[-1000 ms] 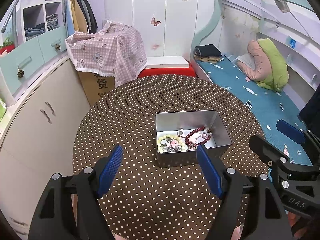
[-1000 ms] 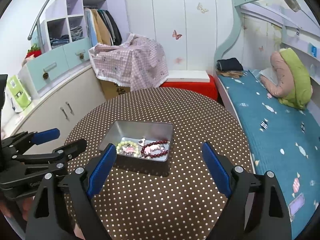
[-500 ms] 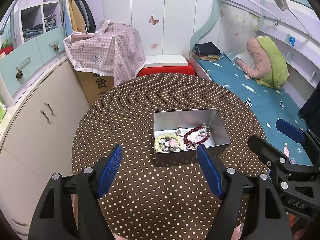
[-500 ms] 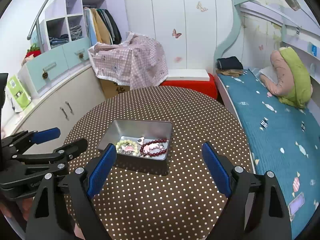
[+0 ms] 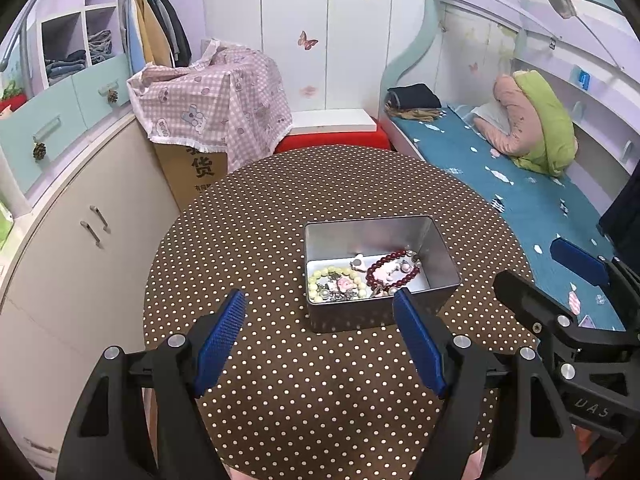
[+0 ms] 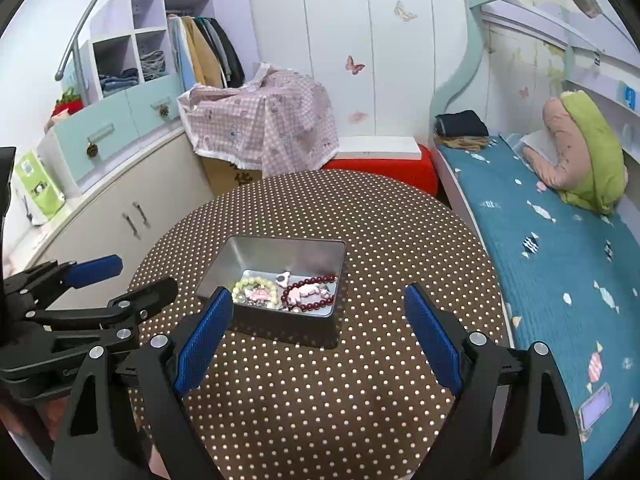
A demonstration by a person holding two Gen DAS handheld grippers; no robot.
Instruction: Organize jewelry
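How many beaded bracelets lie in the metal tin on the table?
2 are visible: a pale yellow-green beaded bracelet at the left of the rectangular silver metal tin, and a dark red beaded bracelet right of it. Others may hide underneath.

Left gripper (image 5: pixel 320 300) and right gripper (image 6: pixel 318 294) are both hovering side by side, jaws wide apart, gripping nothing, pointing downward.
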